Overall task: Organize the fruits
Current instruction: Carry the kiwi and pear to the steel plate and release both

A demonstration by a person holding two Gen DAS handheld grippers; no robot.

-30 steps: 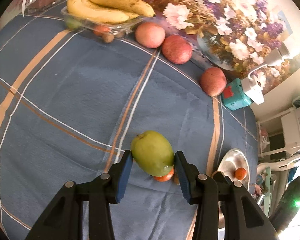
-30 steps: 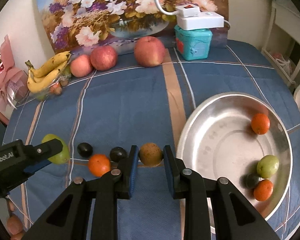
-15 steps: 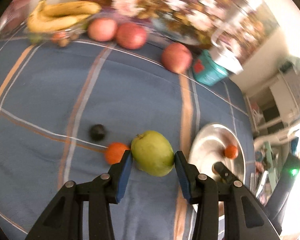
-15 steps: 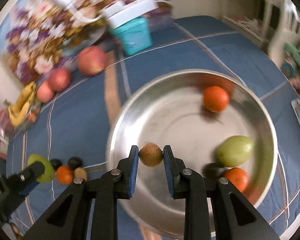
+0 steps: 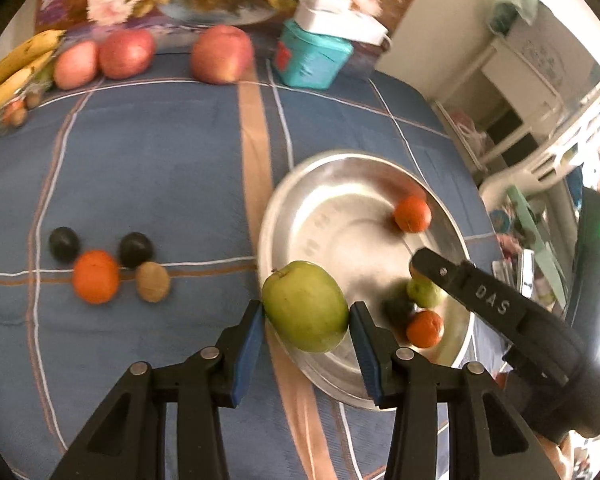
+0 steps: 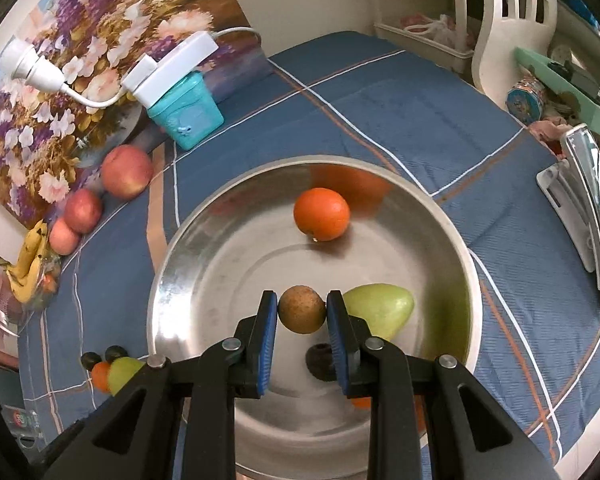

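Note:
My left gripper is shut on a green apple, held above the near-left rim of the steel bowl. My right gripper is shut on a small brown fruit, held over the inside of the bowl. In the bowl lie an orange, a green pear-like fruit, a dark plum and another orange. On the cloth left of the bowl lie an orange, two dark plums and a brown kiwi.
Three red apples line the table's far edge before a flower painting. Bananas in a clear tray sit far left. A teal box with a white lamp base stands at the back. A white chair stands beyond the table.
Both grippers have carried their fruit to the right towards the bowl. The right one is now deeper over the bowl's inside; the left one has reached the bowl's rim.

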